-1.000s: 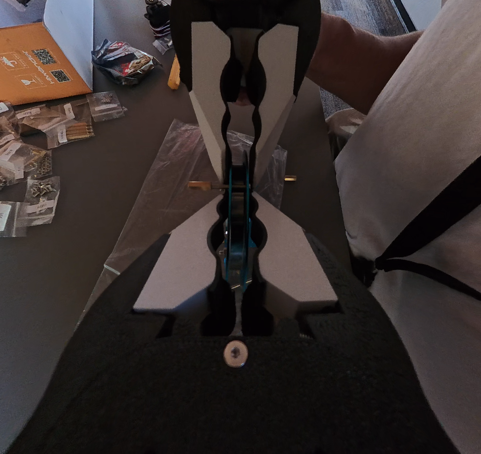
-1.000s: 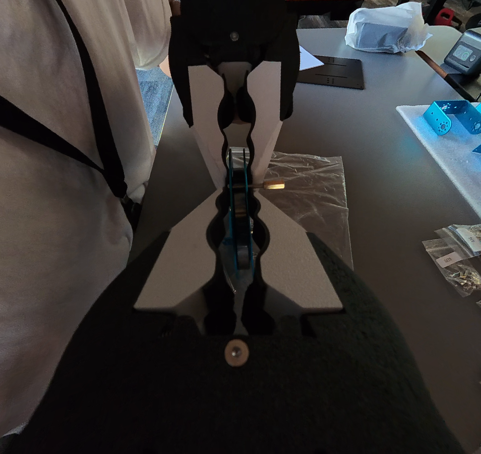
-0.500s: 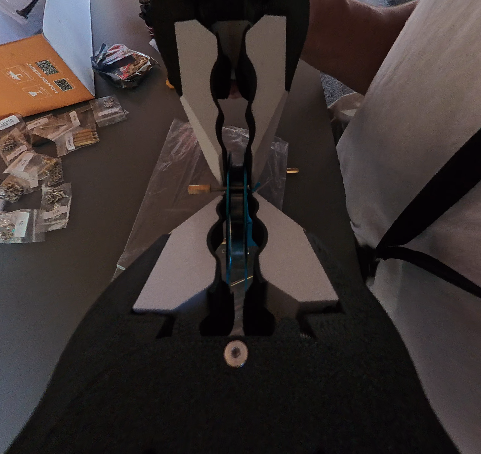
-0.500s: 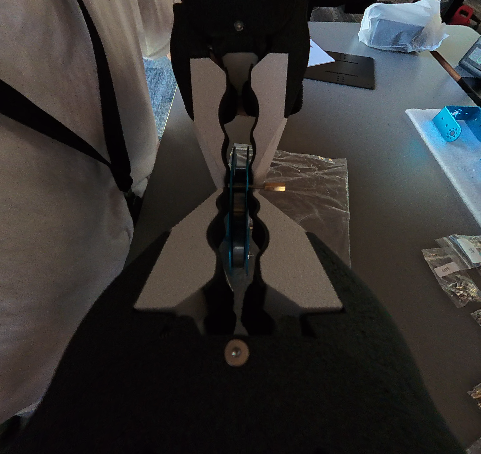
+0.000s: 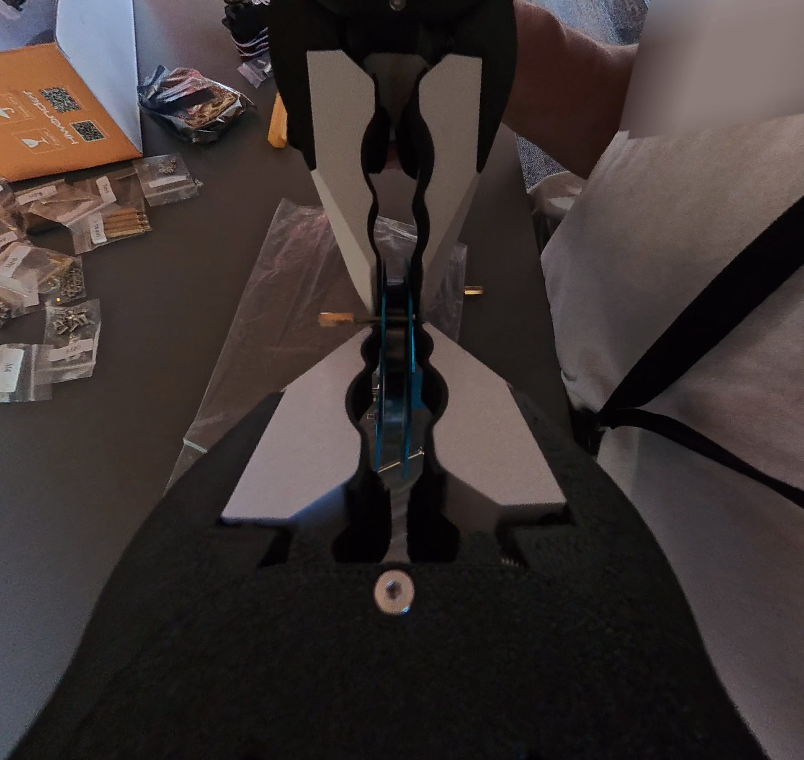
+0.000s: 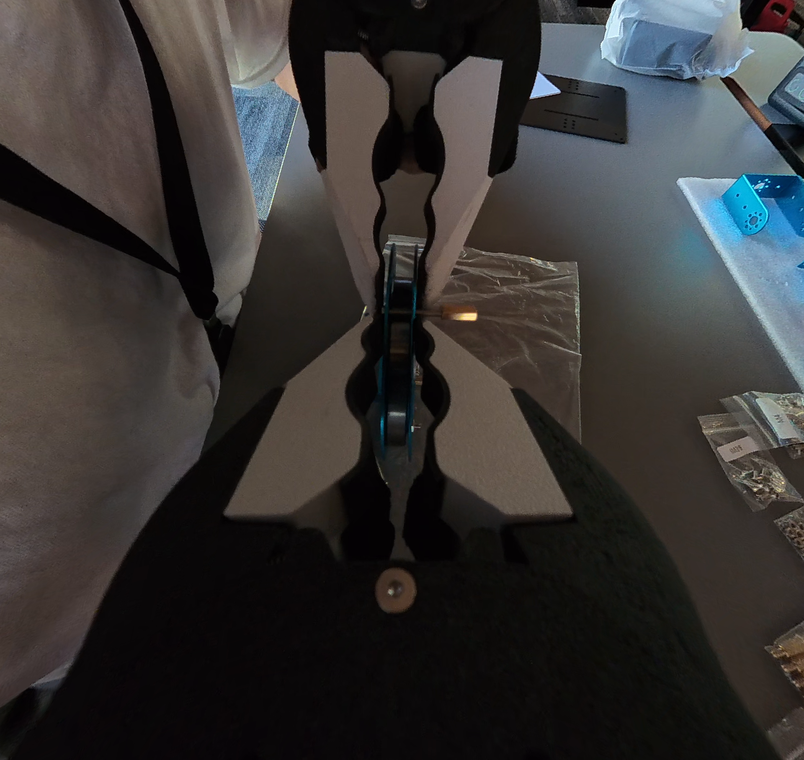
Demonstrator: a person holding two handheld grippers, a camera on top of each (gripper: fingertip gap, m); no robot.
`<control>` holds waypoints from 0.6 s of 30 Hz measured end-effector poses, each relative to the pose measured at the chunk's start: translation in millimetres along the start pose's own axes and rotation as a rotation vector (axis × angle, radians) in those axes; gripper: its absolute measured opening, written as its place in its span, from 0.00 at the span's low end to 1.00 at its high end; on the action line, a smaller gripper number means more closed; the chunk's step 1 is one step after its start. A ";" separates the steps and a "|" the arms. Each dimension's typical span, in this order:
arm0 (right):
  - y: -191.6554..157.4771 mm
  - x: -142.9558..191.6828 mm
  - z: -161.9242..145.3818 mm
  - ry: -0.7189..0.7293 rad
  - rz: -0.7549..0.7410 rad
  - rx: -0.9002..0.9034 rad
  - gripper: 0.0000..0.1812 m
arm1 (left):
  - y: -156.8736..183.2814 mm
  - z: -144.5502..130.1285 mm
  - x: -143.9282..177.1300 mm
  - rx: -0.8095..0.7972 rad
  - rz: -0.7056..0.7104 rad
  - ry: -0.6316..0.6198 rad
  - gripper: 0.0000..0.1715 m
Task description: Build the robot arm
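Clamped from opposite ends, a thin blue metal two-plate assembly with a brass standoff point(image 5: 395, 373) is held narrowly by the left gripper point(image 5: 395, 325) and right gripper point(image 6: 398, 317), tips meeting, above a clear plastic bag point(image 6: 513, 304). Grey tabletop point(image 6: 631, 216) stays open beyond (a white-clothed torso point(image 5: 674, 304) crowds one side); small labelled hardware bags point(image 5: 69, 334) lie near.

Left wrist view: looks along left tool point(image 5: 395, 325) toward opposing right tool point(image 5: 393, 129), close, tilted down over grey surface point(image 5: 152, 286). Right wrist view: mirror stance, facing left tool point(image 6: 398, 138) head-on. Shared: blue part point(image 6: 398, 347) between tips, clear bag point(image 6: 513, 304) beneath.
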State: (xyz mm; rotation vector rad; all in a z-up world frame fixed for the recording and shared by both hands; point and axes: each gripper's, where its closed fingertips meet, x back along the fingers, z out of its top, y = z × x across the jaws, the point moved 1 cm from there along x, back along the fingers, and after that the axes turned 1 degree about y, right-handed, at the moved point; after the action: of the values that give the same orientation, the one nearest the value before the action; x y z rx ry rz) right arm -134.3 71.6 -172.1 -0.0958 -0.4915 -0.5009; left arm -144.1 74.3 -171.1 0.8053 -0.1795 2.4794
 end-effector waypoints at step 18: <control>4.0 20.9 12.8 0.121 -0.001 -0.017 0.12 | 1.2 -0.5 -0.8 -0.054 0.004 0.008 0.08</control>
State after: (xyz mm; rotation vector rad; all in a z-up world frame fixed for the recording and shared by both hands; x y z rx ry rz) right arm -121.8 68.6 -150.8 -0.0815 -0.3688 -0.5084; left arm -144.4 73.1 -172.0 0.7735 -0.2448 2.4695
